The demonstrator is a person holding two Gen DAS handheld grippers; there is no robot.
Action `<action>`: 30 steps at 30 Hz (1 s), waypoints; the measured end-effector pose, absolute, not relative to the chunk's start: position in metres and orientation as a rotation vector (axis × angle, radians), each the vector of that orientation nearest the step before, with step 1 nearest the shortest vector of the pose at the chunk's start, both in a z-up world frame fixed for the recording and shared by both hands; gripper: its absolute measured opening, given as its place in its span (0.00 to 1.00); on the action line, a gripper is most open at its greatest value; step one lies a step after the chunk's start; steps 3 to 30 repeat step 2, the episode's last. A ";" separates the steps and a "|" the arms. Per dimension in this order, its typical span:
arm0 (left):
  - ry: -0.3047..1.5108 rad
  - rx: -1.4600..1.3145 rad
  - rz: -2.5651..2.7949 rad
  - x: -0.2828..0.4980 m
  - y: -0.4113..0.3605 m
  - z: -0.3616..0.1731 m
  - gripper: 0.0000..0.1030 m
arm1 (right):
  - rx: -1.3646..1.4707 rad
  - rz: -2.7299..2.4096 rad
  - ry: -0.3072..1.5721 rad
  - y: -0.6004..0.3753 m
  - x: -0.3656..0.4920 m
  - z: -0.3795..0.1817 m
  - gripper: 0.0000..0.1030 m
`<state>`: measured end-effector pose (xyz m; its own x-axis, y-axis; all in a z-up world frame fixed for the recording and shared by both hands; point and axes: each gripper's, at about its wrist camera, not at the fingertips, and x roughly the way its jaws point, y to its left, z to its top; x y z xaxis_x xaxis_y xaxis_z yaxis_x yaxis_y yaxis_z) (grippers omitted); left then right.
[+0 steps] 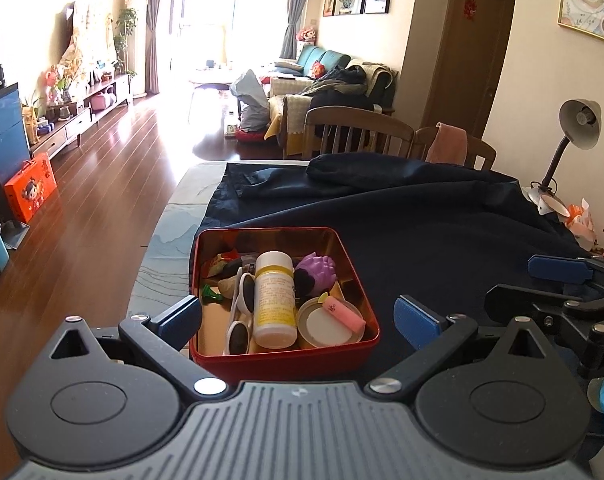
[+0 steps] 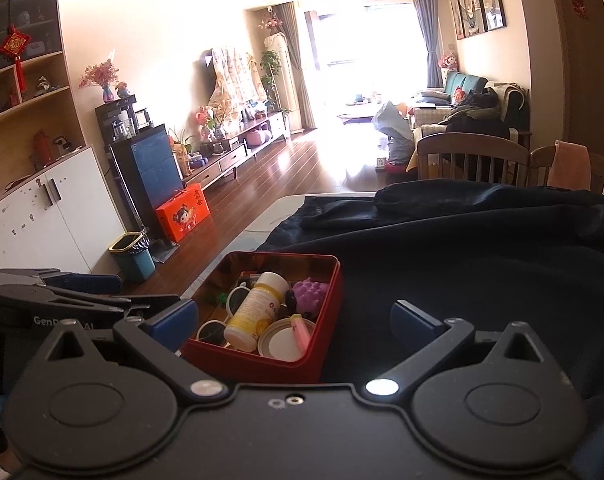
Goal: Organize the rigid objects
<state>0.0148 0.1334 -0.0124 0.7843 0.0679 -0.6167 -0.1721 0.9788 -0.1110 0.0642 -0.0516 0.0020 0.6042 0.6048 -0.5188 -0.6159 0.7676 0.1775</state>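
Now the left hand-held gripper is hovering low over the near edge of the red tin, with its two blue fingers wide apart and nothing between them. The right hand-held gripper is waiting just beside it, also spread apart and empty, and pointing at the dark cloth to the right of the tin.

Both are sitting level and facing forward across the surface.

The rigid objects are lying together inside the tin: a white bottle in the middle, white sunglasses touching its left side, a purple toy behind it, a round lid with a pink tube resting on it.

I think the task is near its end or just starting; I cannot tell which. For the next grasp, it is better to take the bottle across its narrow body, because its smooth, round side may roll against the sunglasses.
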 end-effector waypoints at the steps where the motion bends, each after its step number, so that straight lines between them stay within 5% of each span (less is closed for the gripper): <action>1: 0.658 -0.166 0.132 0.015 0.132 -0.012 1.00 | -0.020 0.705 0.591 -0.054 0.065 0.002 1.00; 30: 0.660 -0.167 0.134 0.016 0.131 -0.012 1.00 | -0.020 0.705 0.591 -0.054 0.065 0.002 1.00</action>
